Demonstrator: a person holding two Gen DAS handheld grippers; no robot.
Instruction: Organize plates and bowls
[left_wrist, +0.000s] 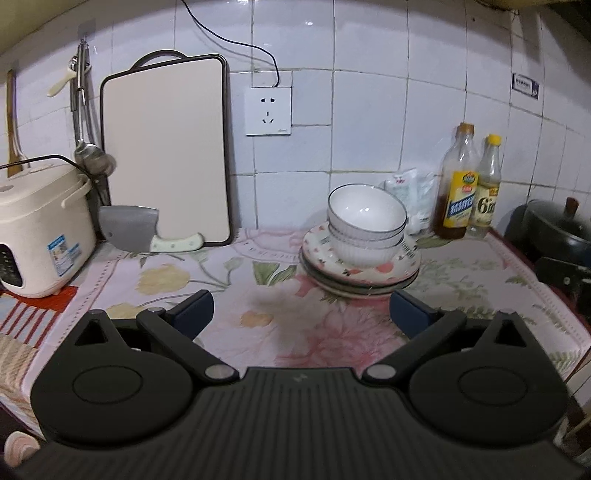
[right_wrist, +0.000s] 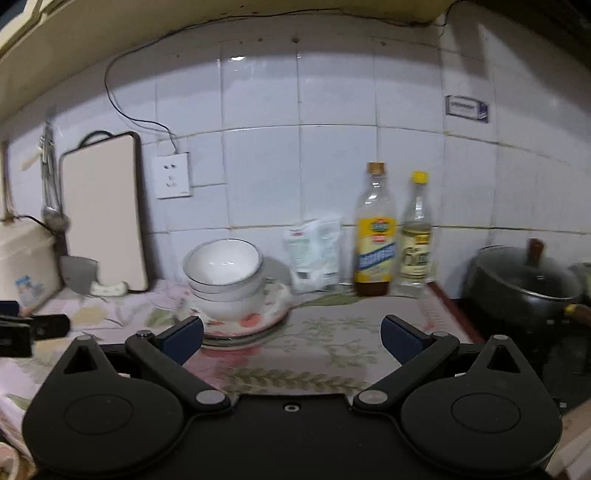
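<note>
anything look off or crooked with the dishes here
Yes: the stacked bowls tilt toward the camera, sitting off-centre on the pile of plates, whose rims do not line up. A cleaver leans against the cutting board. Nothing looks spilled or broken.

Legible text is scarce. On the clear bottle with the yellow cap (left_wrist: 487, 184), at about 3 o'clock in the left wrist view, the pale label carries a large numeral "6" followed by characters too blurred to read. The amber bottle (left_wrist: 456, 184) just beside it, toward 9 o'clock, bears a yellow-and-blue label with vertical white Chinese characters, not decipherable. The rice cooker (left_wrist: 40, 225), at 9 o'clock, has a blue-and-white sticker with print too small to read. A blue-bordered wall plate (left_wrist: 525, 86) on the tiles at 2 o'clock shows unreadable lettering. The wall socket (left_wrist: 268, 110) carries a faint mark at its lower corner, illegible.
</note>
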